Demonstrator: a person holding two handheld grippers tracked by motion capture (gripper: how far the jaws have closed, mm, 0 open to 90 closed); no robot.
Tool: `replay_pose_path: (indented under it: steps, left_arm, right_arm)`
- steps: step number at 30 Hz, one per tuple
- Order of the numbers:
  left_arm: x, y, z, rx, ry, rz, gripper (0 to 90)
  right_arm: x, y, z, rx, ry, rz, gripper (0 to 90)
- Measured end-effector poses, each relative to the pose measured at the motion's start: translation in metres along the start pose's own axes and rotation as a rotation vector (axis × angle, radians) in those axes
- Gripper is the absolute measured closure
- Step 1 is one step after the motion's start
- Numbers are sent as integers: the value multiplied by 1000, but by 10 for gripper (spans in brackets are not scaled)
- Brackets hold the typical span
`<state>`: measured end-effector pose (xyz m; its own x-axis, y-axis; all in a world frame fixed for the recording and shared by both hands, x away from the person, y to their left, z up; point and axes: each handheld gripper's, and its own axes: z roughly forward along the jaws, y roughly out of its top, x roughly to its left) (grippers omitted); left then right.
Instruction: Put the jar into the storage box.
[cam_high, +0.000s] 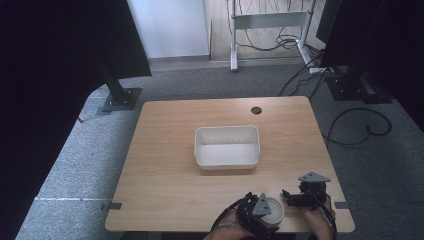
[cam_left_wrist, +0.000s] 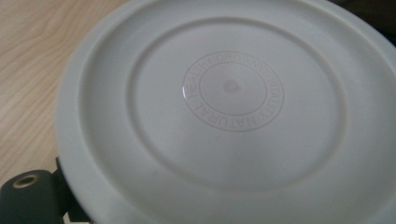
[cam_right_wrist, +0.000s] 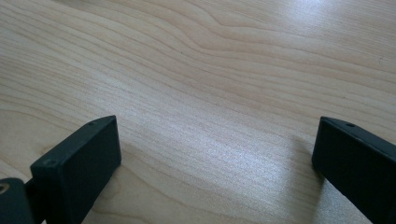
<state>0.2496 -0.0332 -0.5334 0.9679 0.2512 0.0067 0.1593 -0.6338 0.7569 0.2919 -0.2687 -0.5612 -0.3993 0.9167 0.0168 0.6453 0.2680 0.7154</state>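
While our left hand-held gripper (cam_high: 263, 210) pinches the round white lid (cam_left_wrist: 224, 116) at the table's (cam_high: 165, 150) six o'clock edge, our right hand-held gripper (cam_right_wrist: 215, 158) waits spread and empty at four o'clock, probably readying for the white bin (cam_high: 227, 146) at centre.

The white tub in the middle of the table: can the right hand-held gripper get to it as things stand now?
Probably yes. The right hand-held gripper stands open near the table's front edge, and only bare wood lies between it and the white tub. The round lid sits to its left, off that path.
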Motion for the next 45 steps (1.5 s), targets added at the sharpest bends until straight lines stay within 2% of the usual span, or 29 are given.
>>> replay_pose_path:
  steps: [15, 34, 45]
  left_arm:
    - [12, 6, -13, -4, 48, 6, 97]
    - [26, 7, -23, -3, 92, -10, 97]
    - [38, 7, -32, -3, 119, -23, 97]
  right_arm:
    - [0, 0, 0, 0, 1, -1, 7]
    - [0, 0, 0, 0, 1, -1, 7]
    - [0, 0, 0, -1, 1, -3, 7]
